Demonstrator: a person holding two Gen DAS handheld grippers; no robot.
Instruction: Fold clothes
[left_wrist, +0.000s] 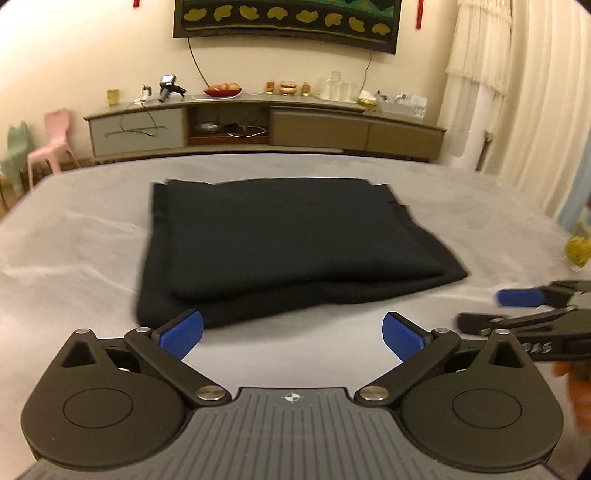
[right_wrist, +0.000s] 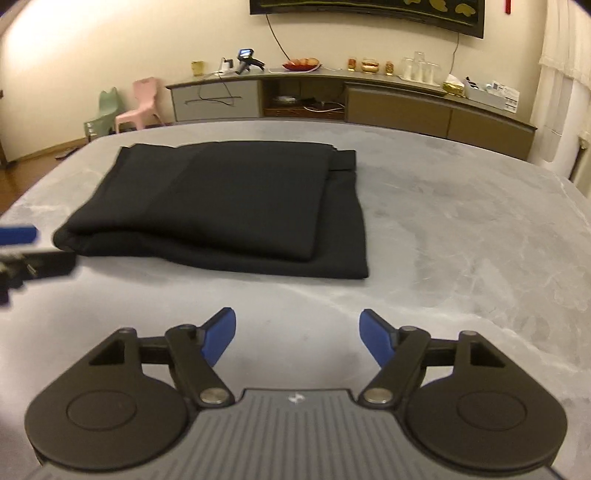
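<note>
**Black garment ahead of both open grippers, left one nearer**

Left wrist view:
- Black garment (left_wrist: 280, 243) folded into a layered rectangle on the grey table (left_wrist: 74, 240), upper layer stacked on a wider lower layer.
- Lies straight ahead of the left gripper (left_wrist: 291, 334), near edge just beyond the blue pads (left_wrist: 183, 334), slightly left of centre.
- Left pad close to the near-left corner of the cloth, apparently not touching; right pad over bare table.
- Jaws spread wide, holding nothing.
- Long axis hard to judge through the fisheye; near edge runs across the view, roughly parallel to the line between the 2 pads.
- Right gripper (left_wrist: 517, 306) at the right edge, off the near-right corner of the cloth, blurred.

Right wrist view:
- Same black garment (right_wrist: 221, 206) ahead and to the left of the right gripper (right_wrist: 297, 339), a strip of bare table (right_wrist: 461, 240) between pads and cloth.
- Jaws spread apart, empty.
- Near-right corner of the cloth closest to this gripper, but farther off than the left gripper's corner.
- Left gripper (right_wrist: 22, 251) visible at the left edge beside the near-left fold, blurred.

Judgement: fold looks largely done; any next grasp favours the left side, being nearer, with a short forward reach to the near edge.
</note>
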